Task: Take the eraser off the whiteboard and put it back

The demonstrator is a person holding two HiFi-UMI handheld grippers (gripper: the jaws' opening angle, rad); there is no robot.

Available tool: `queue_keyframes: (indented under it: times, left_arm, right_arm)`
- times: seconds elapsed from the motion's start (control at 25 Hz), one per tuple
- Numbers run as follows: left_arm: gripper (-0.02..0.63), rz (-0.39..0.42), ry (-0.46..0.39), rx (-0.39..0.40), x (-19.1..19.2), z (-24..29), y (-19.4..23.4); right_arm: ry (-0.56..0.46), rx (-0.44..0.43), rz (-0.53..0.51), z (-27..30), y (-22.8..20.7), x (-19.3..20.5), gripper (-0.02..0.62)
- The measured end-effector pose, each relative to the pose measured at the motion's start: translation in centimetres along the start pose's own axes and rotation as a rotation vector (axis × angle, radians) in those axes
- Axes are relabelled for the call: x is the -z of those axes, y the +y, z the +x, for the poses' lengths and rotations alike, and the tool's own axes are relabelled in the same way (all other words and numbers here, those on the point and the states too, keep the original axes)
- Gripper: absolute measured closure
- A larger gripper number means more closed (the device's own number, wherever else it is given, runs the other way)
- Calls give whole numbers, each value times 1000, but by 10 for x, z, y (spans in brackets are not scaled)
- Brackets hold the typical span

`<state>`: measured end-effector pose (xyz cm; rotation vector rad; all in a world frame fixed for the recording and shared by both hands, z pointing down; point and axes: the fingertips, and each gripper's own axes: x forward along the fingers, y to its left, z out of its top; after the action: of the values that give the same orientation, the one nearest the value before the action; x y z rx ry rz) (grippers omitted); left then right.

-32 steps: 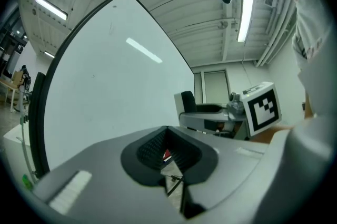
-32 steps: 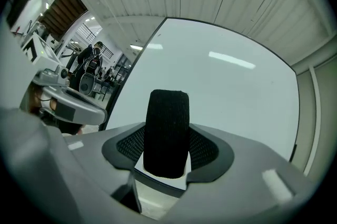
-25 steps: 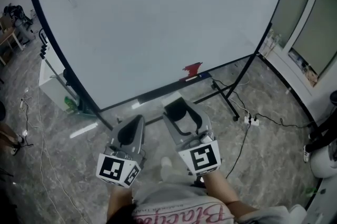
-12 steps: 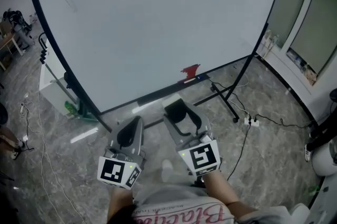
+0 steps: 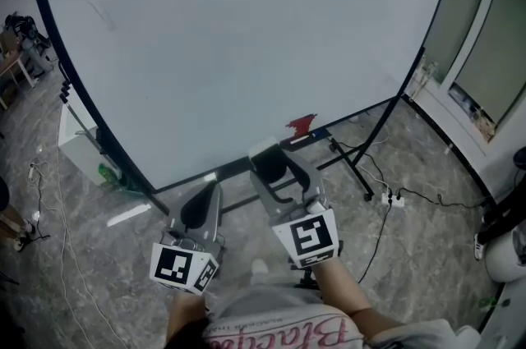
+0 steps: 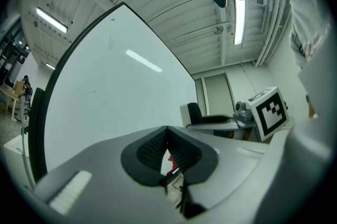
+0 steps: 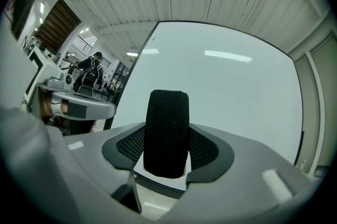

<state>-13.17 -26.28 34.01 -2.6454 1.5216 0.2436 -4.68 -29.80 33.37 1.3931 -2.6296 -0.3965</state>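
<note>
Half the job looks done: the eraser [image 7: 167, 130] is off the whiteboard [image 5: 246, 35], squeezed between the right gripper's [image 5: 279, 168] jaws. Putting it back is left to do. The left gripper [image 5: 207, 193] is pinched together, holding nothing.

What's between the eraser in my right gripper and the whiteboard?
Nothing. In the right gripper view the eraser, clamped in the right gripper's jaws, has only bare whiteboard beyond it, with no object in the stretch.
</note>
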Motion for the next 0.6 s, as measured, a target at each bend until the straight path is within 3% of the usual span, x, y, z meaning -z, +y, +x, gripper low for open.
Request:
queue_keyframes:
  times: [0.6]
  left_arm:
    - [609,35,22,-16,12,54,28]
  right_arm:
    - [-41,90,36,111,-80,-21,355]
